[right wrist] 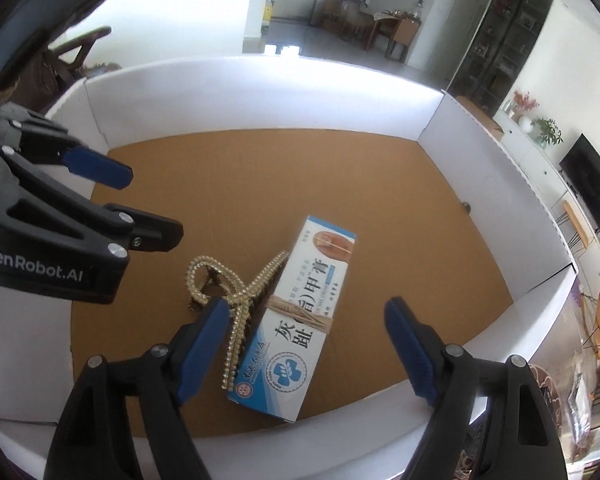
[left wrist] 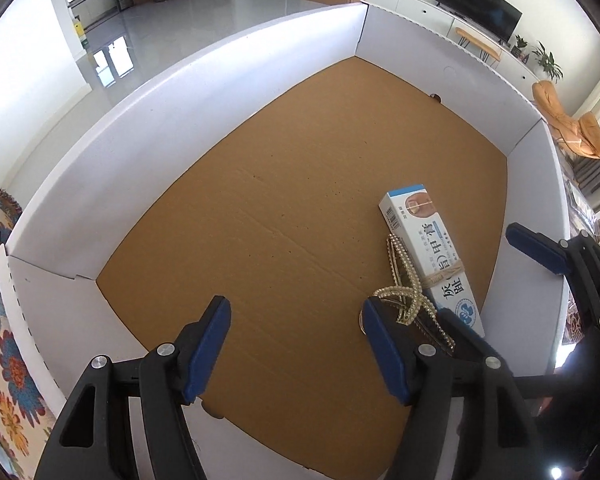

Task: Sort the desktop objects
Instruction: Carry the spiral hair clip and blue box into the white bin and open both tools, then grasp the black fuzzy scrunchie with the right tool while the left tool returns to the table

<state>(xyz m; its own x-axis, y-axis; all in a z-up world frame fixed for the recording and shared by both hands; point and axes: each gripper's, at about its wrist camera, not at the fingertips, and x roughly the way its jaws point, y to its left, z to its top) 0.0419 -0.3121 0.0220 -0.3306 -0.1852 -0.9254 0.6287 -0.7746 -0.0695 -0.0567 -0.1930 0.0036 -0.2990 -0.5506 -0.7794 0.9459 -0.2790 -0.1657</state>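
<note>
- Your white-walled box (right wrist: 260, 92) held a blue-and-white carton (right wrist: 296, 316) touching a pearl hair clip (right wrist: 236, 304).
- Your left gripper (left wrist: 296, 340) and right gripper (right wrist: 304, 344) gaped apart, gripping nothing.

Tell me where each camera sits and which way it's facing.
Left wrist: on the left tool, looking steeply down at the tray floor; its open fingers show.
Right wrist: on the right tool, aimed down over the box; open fingers show.
Shared: box, hair clip, each other's tool.
</note>
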